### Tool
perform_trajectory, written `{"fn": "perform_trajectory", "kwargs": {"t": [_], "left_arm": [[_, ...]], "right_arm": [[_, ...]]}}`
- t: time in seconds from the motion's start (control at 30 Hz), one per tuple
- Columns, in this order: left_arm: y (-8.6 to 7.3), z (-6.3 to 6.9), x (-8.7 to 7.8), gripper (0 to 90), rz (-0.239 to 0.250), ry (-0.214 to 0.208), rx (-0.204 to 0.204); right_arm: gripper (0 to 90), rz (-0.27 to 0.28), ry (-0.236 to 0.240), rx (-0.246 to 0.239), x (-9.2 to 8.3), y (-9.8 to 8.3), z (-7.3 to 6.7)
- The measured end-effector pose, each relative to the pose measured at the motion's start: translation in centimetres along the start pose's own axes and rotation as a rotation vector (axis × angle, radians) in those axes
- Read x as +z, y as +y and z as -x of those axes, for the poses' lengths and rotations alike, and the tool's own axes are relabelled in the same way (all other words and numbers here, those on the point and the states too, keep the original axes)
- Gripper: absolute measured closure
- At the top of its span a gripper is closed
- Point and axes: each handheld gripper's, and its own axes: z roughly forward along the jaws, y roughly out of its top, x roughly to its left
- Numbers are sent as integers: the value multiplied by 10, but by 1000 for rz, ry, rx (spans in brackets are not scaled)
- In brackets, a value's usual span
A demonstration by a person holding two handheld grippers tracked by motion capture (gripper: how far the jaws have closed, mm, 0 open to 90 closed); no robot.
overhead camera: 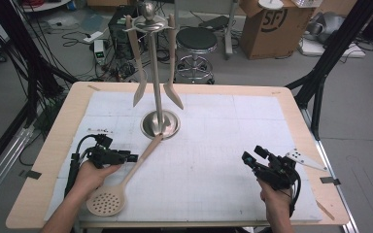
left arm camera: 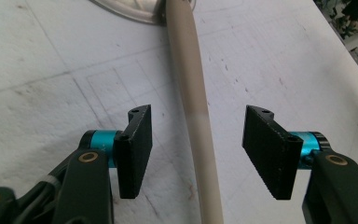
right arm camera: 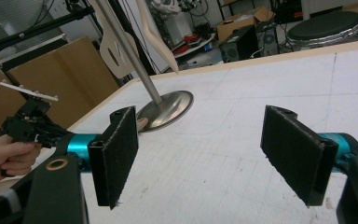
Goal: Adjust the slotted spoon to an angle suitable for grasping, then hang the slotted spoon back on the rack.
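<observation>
Left hand-held gripper wide around spoon handle

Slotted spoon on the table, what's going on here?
A person holds tongs in each hand. The left tongs are open, straddling the handle of the slotted spoon, which lies flat with its handle tip on the base of the utensil stand. The right tongs are open, holding nothing. Two utensils hang on the stand.

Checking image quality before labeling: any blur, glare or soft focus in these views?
High view: even light, soft detail, mild glare on the stand base. Left gripper view: spoon handle sharp between the open pads, faint shadows. Right gripper view: near pads slightly soft, background clutter blurred.
</observation>
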Motion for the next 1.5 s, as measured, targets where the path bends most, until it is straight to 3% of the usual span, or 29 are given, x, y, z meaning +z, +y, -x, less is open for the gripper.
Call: {"fn": "perform_trajectory", "kwargs": {"t": [0.2,0.33,0.57,0.7,0.8,1.0,1.27,1.4,1.43,1.5], "left_arm": [[-5,11,-2,436,-45,-7,30],[-10,18,-1,440,-117,48,74],[-11,20,2,513,-174,70,65],[-9,27,6,547,-230,79,98],[-9,33,13,552,-265,111,116],[-9,36,16,640,-268,168,126],[-8,52,25,748,-293,311,205],[-7,51,25,773,-290,319,189],[-8,51,25,780,-291,316,206],[-7,49,23,785,-291,296,185]], "right_arm": [[263,2,-1,-2,-1,0,0],[263,2,1,5,-1,0,-1],[263,1,0,4,-1,0,-1],[263,1,-3,2,-1,0,0],[263,1,-2,1,-1,0,0],[263,3,-5,6,-2,0,1],[263,3,0,-4,0,0,-2],[264,7,-1,1,-1,1,-2],[265,7,0,3,-1,1,-1],[265,9,-4,0,-1,1,0]]}}
